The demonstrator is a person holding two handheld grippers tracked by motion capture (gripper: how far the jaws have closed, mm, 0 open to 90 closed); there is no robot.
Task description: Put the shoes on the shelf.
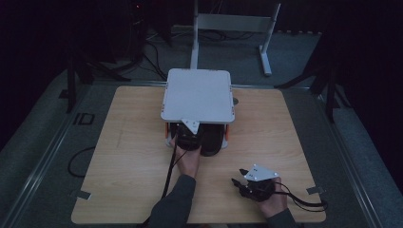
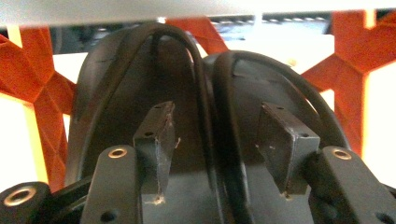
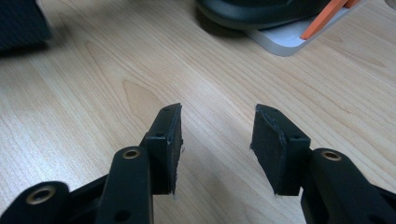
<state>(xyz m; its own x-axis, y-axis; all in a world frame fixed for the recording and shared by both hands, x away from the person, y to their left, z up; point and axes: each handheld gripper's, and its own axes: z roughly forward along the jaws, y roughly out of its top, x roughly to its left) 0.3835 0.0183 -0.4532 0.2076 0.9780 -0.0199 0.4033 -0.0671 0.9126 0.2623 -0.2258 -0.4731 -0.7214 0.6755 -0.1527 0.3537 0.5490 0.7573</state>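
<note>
Under the white two-tier rack [image 1: 197, 95] at the far middle of the wooden table [image 1: 128, 156], a pair of black shoes [image 2: 154, 84] is faced by the left gripper [image 2: 219, 149], its jaws parted astride the shoes' touching sides, while the right gripper [image 3: 215, 149] is held spread and empty near the front right corner.

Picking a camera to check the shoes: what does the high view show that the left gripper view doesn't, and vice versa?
High view: the whole table, the rack with its white top seen from above, and the right claw open over bare wood.
Left gripper view: the left claw open, its pads straddling the neighbouring rims of two shoes, with orange struts behind.
Both: black shoes under the rack's top.
</note>
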